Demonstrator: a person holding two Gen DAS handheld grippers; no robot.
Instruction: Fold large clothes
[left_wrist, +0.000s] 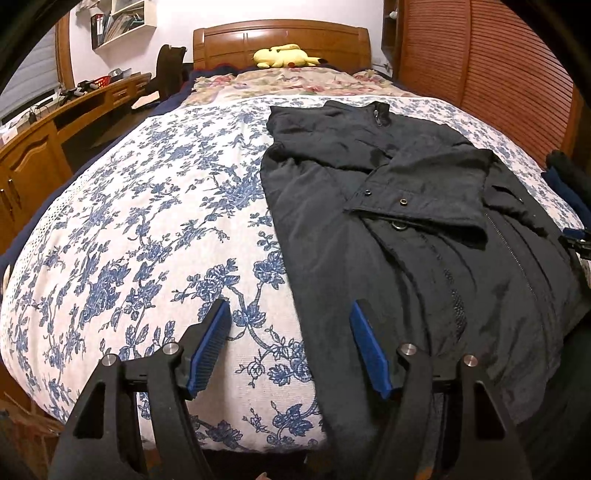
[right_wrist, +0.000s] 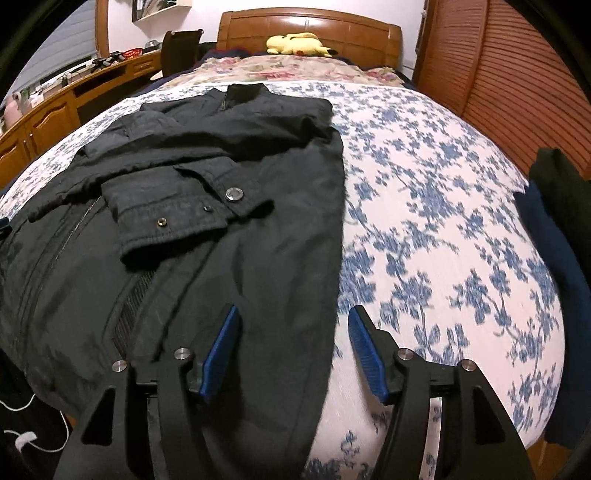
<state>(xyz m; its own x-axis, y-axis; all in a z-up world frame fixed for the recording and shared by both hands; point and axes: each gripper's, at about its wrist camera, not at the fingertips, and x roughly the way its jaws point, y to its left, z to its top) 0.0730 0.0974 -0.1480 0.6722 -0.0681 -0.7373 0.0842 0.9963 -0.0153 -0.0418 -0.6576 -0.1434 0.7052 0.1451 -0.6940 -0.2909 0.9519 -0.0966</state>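
Covering bed, blue-flowered quilt

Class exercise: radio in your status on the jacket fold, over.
Left claw and right claw open, empty, above jacket's side edges. Black jacket flat on bedspread, sleeves folded in. Nothing in the way.

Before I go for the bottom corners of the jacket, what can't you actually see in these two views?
- Jacket hem: left wrist view, runs under the left hand-held gripper and off the bottom edge.
- Hem again: right wrist view, the right hand-held gripper covers it.
- Jacket's far side: cut off by each frame's edge.
- Dark clothes at the bed's edge: right view, cropped, so the type is unclear.
- Bedspread print: blurred.
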